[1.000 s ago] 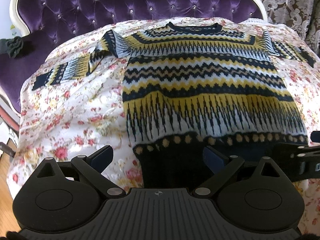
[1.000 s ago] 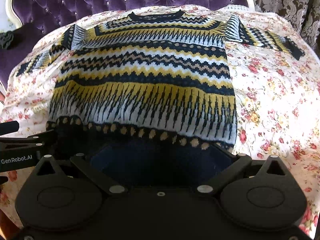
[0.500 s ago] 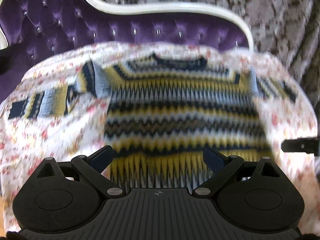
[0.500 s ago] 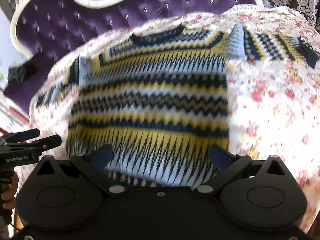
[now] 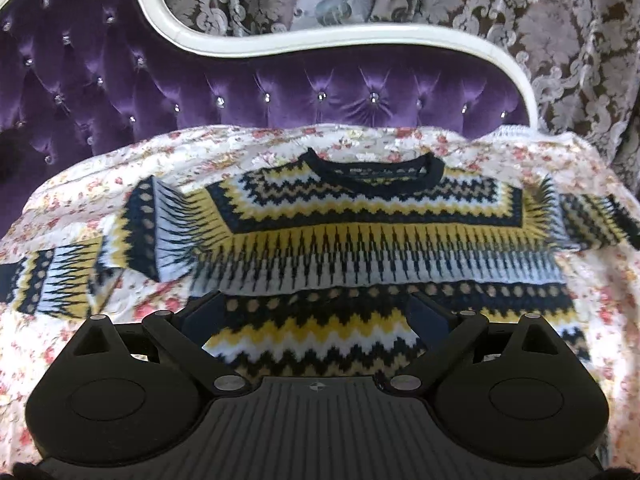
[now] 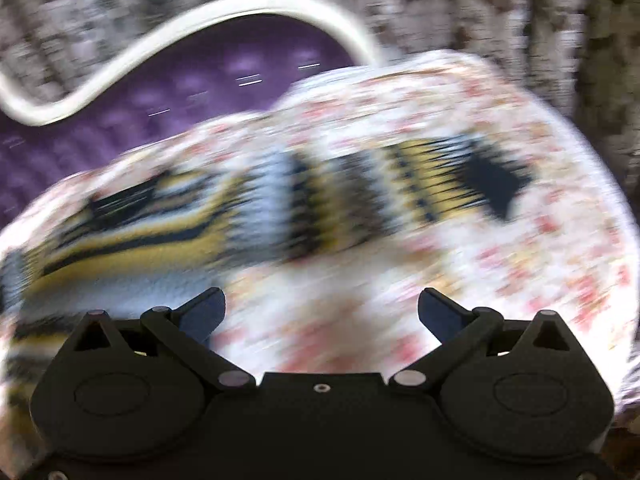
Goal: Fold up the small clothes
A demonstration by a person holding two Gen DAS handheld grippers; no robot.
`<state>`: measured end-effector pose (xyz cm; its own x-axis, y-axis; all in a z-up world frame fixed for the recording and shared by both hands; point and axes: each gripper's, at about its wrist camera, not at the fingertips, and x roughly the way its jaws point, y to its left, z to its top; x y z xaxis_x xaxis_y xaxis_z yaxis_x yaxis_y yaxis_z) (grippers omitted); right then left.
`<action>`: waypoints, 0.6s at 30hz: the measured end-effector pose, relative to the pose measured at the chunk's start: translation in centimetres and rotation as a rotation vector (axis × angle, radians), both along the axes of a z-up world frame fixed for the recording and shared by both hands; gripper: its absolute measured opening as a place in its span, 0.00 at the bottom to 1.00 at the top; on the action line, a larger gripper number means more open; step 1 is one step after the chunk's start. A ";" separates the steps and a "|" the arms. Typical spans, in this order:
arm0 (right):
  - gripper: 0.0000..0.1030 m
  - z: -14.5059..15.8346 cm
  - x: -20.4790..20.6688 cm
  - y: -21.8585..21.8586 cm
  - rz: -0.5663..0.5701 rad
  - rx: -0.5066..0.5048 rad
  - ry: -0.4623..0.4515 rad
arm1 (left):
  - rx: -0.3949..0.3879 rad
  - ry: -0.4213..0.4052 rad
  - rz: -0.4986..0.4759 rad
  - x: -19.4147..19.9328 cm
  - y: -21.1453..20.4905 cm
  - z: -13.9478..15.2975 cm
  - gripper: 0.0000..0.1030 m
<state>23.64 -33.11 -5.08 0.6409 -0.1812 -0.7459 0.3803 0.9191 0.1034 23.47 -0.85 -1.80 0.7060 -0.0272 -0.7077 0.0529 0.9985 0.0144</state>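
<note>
1. Left tongs [image 5: 316,320] spread wide, empty, over the sweater [image 5: 360,248], whose hem has just been folded up over the body.
2. Right tongs [image 6: 320,312], wide, empty, have swung toward the right sleeve [image 6: 440,188]; likely next fold.
3. Sweater lies on the floral bedspread [image 5: 80,344].

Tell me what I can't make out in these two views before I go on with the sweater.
- Right wrist view: motion blur smears the sweater and floral cover; sleeve lie unreadable.
- Left wrist view: the sweater's near edge is hidden behind the left gripper.
- Left wrist view: the left sleeve cuff is cut off by the picture's edge.
- Right gripper: not visible in the left view.
</note>
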 end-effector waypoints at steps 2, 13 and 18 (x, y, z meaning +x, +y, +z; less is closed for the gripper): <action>0.94 -0.6 0.6 -2.6 -0.053 -0.050 -0.017 | 0.005 0.008 -0.005 0.7 -0.4 -1.0 0.94; 0.77 -2.7 3.8 -9.1 -0.118 -0.201 -0.094 | -0.041 0.134 0.020 3.5 -0.1 -6.2 0.94; 0.77 -3.9 5.7 -9.5 -0.105 -0.227 -0.064 | 0.001 0.119 0.002 3.2 -0.4 -7.1 0.95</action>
